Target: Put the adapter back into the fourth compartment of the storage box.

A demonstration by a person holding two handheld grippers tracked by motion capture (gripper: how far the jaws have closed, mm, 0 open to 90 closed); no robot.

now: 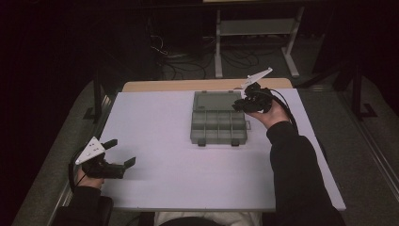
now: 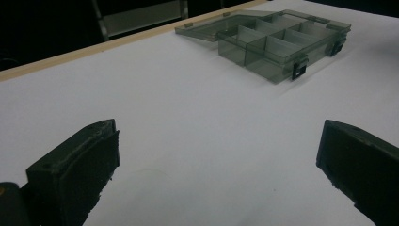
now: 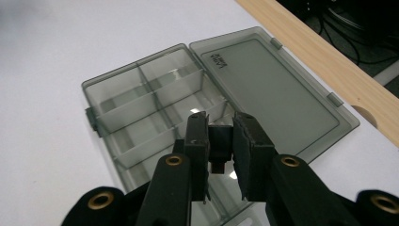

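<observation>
A smoky clear compartment box [image 1: 219, 128] lies in the middle of the white table, its lid [image 1: 215, 100] folded flat toward the far edge. My right gripper [image 1: 240, 104] hovers over the box's right end. In the right gripper view its jaws [image 3: 220, 136] stand close together on a small black piece [image 3: 220, 143], above the compartments [image 3: 141, 94] and beside the lid [image 3: 277, 89]. My left gripper [image 1: 121, 152] rests near the table's left front edge, open with nothing between its jaws. In the left gripper view its jaws [image 2: 216, 174] point at the box [image 2: 277, 44] farther off.
The white table top [image 1: 164, 141] has a bare wooden strip [image 1: 188, 85] along its far edge. Beyond it are cables and a metal frame [image 1: 254, 28] on the dark floor. A sleeved right forearm [image 1: 291, 165] lies over the table's right side.
</observation>
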